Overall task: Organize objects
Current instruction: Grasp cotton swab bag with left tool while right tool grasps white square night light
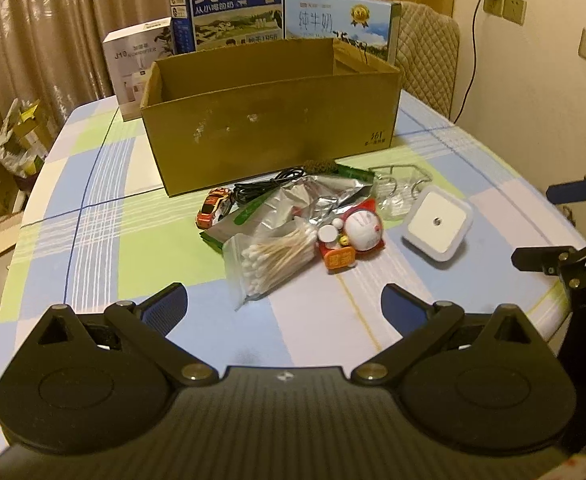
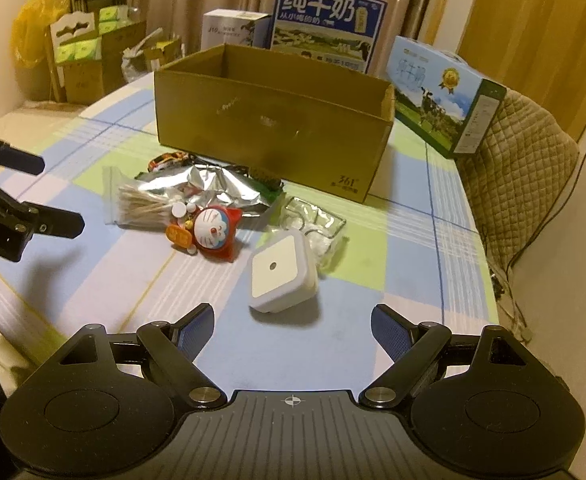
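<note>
Hovering agape, both tongs [image 1: 285, 300] [image 2: 293, 322] empty; night light [image 2: 283, 276] nearest.

So the readable stuff: the dark blue milk carton [image 1: 229, 8] at the back says 纯牛奶 in big white characters, with 从小喝的奶 under it. The light blue carton [image 1: 341, 24] beside it also reads 纯牛奶, fainter, plus a gold medal badge too small to read. The white box [image 1: 141, 68] on the left has "J10" printed on it. The cardboard box [image 2: 269, 120] has "361°" on its lower corner. In the right wrist view, the left gripper [image 2: 61, 196] shows lettering ending in "bot.AI". The toy's orange sign [image 1: 339, 262] has characters, but they're too blurry.
</note>
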`<state>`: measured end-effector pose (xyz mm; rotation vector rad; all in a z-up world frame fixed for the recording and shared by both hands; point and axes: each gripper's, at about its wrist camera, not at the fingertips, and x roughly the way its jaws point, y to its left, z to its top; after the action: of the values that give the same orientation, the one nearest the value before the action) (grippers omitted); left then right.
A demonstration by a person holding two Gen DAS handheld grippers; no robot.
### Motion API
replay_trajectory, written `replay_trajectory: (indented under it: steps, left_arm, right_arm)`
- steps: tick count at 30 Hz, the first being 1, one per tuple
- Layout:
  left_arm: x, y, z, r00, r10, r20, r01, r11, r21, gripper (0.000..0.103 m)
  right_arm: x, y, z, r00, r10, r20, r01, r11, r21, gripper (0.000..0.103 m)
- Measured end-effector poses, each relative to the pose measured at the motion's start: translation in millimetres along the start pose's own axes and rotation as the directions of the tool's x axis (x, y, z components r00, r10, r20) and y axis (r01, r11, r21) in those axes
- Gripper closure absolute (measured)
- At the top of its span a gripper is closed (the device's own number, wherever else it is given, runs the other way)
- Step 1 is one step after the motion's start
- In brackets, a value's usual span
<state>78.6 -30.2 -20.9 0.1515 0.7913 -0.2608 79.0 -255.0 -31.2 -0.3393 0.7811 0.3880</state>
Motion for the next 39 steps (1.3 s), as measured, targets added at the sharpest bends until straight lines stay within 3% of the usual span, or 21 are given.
replay_trajectory:
  steps: [15,18,21,24,28,31,36,39]
  left_arm:
    - [67.5,26.5,20.5,0.995,-0.072,-0.063,0.081,0.985,0.153,0.017]
    - [76.1,26.7,22.3,0.993,-0.097,-0.067,0.107,0.978,0.177,0.023]
    - [84.0,25.4,23.6,0.99,-0.117,-0.083,0.132,0.97,0.204,0.036]
    - [90.7,22.5,22.6,0.986,-0.129,-0.102,0.149,0.963,0.226,0.037]
    - [93.5,18.9,18.6,0.985,-0.125,-0.12,0.149,0.965,0.218,0.05]
    - [91.6,17.2,17.7,0.98,-0.126,-0.151,0.153,0.971,0.184,0.066]
    - [82.7,12.5,17.4,0.972,-0.147,-0.185,0.171,0.978,0.121,0.073]
    - [82.1,7.3,15.6,0.974,-0.147,-0.174,0.172,0.976,0.134,0.073]
  right_arm:
    - [50.5,11.9,10.3,0.999,-0.021,-0.037,0.017,0.994,-0.104,0.02]
    - [60.4,14.7,9.9,0.999,-0.025,-0.045,0.019,0.992,-0.125,0.02]
    - [68.2,15.9,10.0,0.998,-0.021,-0.054,0.014,0.991,-0.131,0.02]
    - [73.8,17.2,9.8,0.998,-0.019,-0.057,0.011,0.991,-0.135,0.02]
    - [78.2,17.6,10.0,0.998,-0.019,-0.056,0.011,0.991,-0.133,0.02]
    - [79.6,17.3,9.6,0.998,-0.019,-0.055,0.012,0.991,-0.132,0.02]
    - [82.0,18.3,7.3,0.998,-0.021,-0.051,0.014,0.991,-0.134,0.02]
    - [83.7,18.8,6.1,0.999,-0.023,-0.049,0.016,0.99,-0.139,0.02]
